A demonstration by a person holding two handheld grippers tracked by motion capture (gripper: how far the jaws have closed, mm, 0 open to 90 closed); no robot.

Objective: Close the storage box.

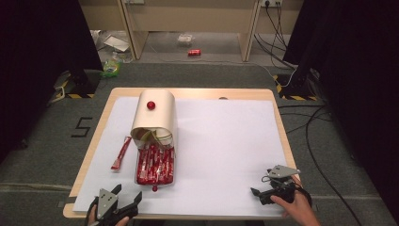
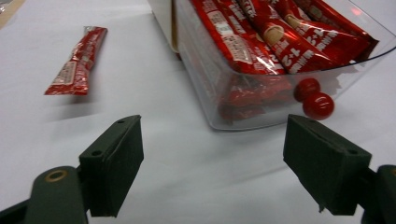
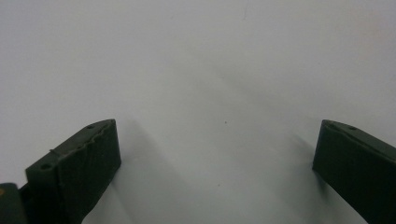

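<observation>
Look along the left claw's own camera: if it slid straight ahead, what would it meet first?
Probably the clear plastic drawer of red sachets, near its red knob; the left claw is open, though depth is uncertain.

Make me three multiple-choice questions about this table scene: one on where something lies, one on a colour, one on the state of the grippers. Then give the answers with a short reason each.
1. Where does the loose red packet lie?
A. on the white sheet, left of the clear drawer
B. inside the drawer
C. on the floor

2. What colour is the knob at the drawer's front?
A. blue
B. red
C. white

3. How do the left gripper and right gripper stand?
A. both shut
B. left shut on a packet
C. both open

Answers:
1. A, it rests alone on the sheet beside the clear drawer.
2. B, a shiny red ball shows in the left gripper view.
3. C, each gripper view shows its jaws wide apart with nothing between.
</observation>
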